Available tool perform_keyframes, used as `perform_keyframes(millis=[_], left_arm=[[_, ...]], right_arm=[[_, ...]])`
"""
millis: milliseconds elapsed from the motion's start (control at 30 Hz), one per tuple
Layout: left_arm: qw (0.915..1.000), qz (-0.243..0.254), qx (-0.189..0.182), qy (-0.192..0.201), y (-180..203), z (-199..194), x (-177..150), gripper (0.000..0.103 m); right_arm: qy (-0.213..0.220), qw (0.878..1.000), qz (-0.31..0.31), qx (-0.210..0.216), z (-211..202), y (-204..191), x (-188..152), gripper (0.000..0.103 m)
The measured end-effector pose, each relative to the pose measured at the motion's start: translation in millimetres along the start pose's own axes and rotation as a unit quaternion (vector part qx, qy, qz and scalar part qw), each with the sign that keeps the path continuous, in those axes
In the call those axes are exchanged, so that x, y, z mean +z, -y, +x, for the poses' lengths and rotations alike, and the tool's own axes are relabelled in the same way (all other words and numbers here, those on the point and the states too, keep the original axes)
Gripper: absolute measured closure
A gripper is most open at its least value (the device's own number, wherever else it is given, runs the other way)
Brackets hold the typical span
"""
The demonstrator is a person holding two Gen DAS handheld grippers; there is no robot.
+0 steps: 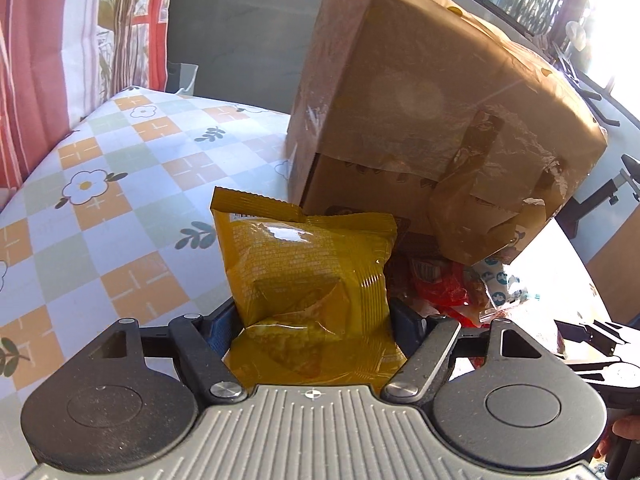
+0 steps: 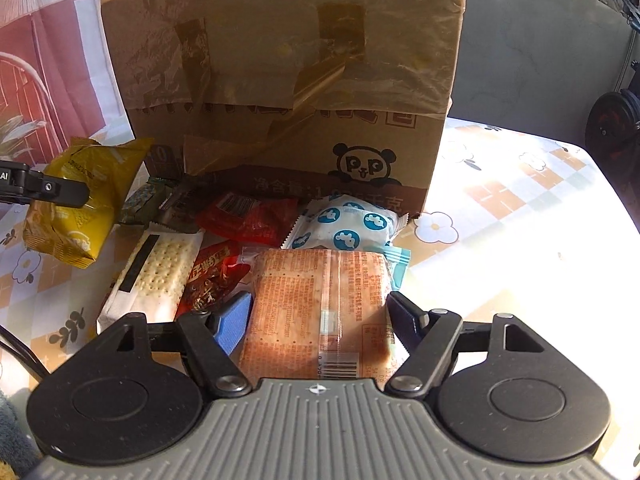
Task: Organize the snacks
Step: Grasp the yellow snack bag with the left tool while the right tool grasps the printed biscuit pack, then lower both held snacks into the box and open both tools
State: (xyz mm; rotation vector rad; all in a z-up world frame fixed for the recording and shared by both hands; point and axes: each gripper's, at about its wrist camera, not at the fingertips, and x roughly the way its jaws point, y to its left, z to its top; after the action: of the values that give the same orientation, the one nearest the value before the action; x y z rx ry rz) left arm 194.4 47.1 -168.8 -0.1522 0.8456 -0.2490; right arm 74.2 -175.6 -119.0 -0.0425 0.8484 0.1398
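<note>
Crowding the floral tablecloth (image 2: pixel 520 200) is a taped cardboard box (image 2: pixel 288 80) with snacks piled right against it. Left gripper (image 1: pixel 312 320) pinches a yellow chip bag (image 1: pixel 304 272), which blocks most of the pile. Right gripper (image 2: pixel 320 316) straddles an orange cracker pack (image 2: pixel 320 304); actual pad contact is hard to tell. Red packets' print is unreadable.

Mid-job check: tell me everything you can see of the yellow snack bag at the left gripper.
The yellow snack bag is a glossy, puffy foil-like pouch with crimped end seals and fine print. It sits between the left gripper's fingers, lifted off the flowered tablecloth, upper seal toward the cardboard box. Both pads seem to touch its sides.
</note>
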Motion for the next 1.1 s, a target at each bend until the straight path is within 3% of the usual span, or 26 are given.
perform_keyframes(millis=[267,533,767,967,1100], left_arm=[[0.9996,-0.013,0.009,0.023,-7.5,-15.5,-0.6,0.025],[0.9977,-0.006,0.008,0.067,-2.3,-44.9,4.4,0.025],[0.9919,0.009,0.001,0.127,6.8,-82.3,25.2,0.025],[0.9818,0.053,-0.019,0.181,32.3,-108.2,60.2,0.025],[0.9735,0.081,-0.038,0.211,52.5,-113.1,92.8,0.025]], right_arm=[[0.004,1.000,0.007,0.018,-5.2,2.5,0.2,0.032],[0.052,0.998,0.024,0.026,-39.6,9.1,8.1,0.032],[0.120,0.992,0.026,0.033,-76.3,19.2,24.4,0.032],[0.206,0.978,-0.009,0.033,-113.4,20.1,68.7,0.033],[0.241,0.969,-0.037,0.036,-123.1,20.4,102.2,0.033]])
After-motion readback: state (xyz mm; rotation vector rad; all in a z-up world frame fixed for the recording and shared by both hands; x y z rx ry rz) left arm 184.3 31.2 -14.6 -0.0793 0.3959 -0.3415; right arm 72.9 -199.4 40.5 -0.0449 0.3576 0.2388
